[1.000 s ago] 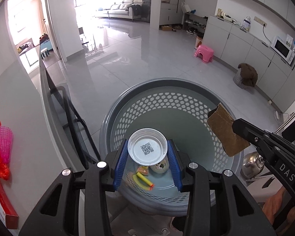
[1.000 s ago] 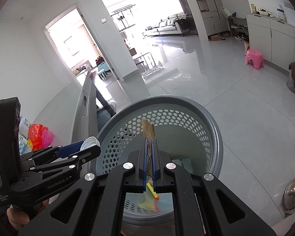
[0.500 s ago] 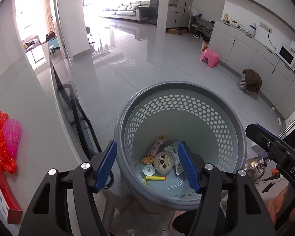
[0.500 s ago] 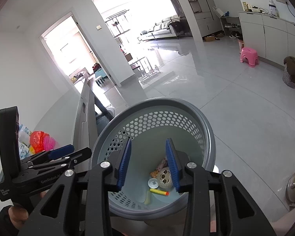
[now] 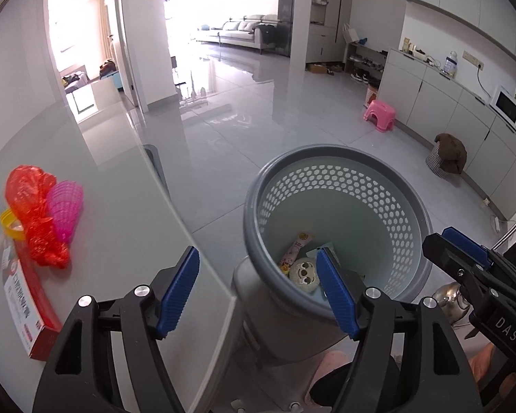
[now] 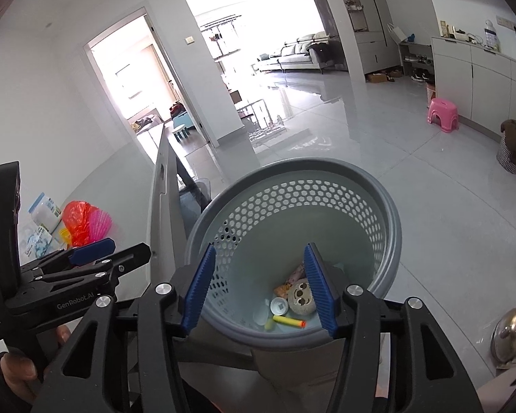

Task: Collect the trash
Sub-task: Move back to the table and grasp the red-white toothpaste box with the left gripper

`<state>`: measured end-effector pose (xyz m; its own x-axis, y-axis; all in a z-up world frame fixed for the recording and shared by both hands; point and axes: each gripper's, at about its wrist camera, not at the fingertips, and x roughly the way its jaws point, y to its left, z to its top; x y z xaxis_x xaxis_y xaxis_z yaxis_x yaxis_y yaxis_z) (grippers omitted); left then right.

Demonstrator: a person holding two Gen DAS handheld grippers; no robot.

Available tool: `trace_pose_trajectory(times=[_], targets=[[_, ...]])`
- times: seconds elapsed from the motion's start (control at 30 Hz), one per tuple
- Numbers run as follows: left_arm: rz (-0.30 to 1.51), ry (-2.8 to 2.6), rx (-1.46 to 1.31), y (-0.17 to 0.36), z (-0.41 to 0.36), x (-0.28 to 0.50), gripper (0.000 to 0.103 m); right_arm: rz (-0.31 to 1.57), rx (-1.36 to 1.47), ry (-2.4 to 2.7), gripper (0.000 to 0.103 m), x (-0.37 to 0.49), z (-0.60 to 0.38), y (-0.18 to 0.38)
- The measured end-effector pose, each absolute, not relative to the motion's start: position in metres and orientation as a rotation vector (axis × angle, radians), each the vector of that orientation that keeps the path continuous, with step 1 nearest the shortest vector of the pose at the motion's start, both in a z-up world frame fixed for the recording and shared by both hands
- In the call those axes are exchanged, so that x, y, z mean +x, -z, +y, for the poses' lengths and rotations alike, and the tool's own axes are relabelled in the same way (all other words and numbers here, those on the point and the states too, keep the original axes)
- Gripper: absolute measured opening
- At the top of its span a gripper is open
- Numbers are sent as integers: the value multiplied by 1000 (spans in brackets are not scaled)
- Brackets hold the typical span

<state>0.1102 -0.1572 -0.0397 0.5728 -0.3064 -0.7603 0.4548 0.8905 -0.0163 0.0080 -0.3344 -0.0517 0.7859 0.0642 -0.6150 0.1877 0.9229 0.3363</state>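
A grey perforated basket [image 5: 409, 206] [image 6: 392, 227] stands on the floor beside the table edge. Inside lie a round sloth-face item [image 5: 304, 272] [image 6: 301, 297], a snack wrapper [image 5: 297, 246], a white cup [image 6: 279, 305] and a yellow foam dart [image 6: 289, 320]. My left gripper [image 5: 258, 292] is open and empty, over the table edge and the basket's near rim. My right gripper [image 6: 259, 289] is open and empty above the basket; it also shows in the left wrist view [image 5: 464, 251]. The left gripper shows at the left of the right wrist view [image 6: 96, 249].
On the grey table [image 5: 113, 227] lie a red plastic bag [image 5: 34, 216], a pink ribbed cup [image 5: 65, 206], a yellow ring [image 5: 7, 223] and a red box [image 5: 27, 306]. A steel kettle [image 6: 512, 334] stands right of the basket. A pink stool [image 5: 380, 115] stands farther off.
Both grippers opened and dropped their loads into the basket: the white cup from the left, the brown piece from the right. Both have since drawn back and left, the left now over the table edge.
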Motion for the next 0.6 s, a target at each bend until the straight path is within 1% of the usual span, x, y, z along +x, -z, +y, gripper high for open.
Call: trace_pose_trajectory(times=[0.07, 0.17, 0.37, 0.4, 0.6], targets=[[844, 430, 182, 37, -146, 107, 73, 660, 381, 65, 62, 6, -325, 48], [835, 399, 164, 33, -127, 105, 75, 647, 364, 53, 68, 4, -310, 43], [801, 300, 148, 32, -83, 103, 84, 657, 354, -4, 73, 8, -279, 42], [796, 287, 147, 32, -77, 102, 87, 662, 349, -18, 73, 10, -273, 43], [824, 204, 104, 41, -41, 111, 88, 692, 310, -74, 74, 20, -243, 43]])
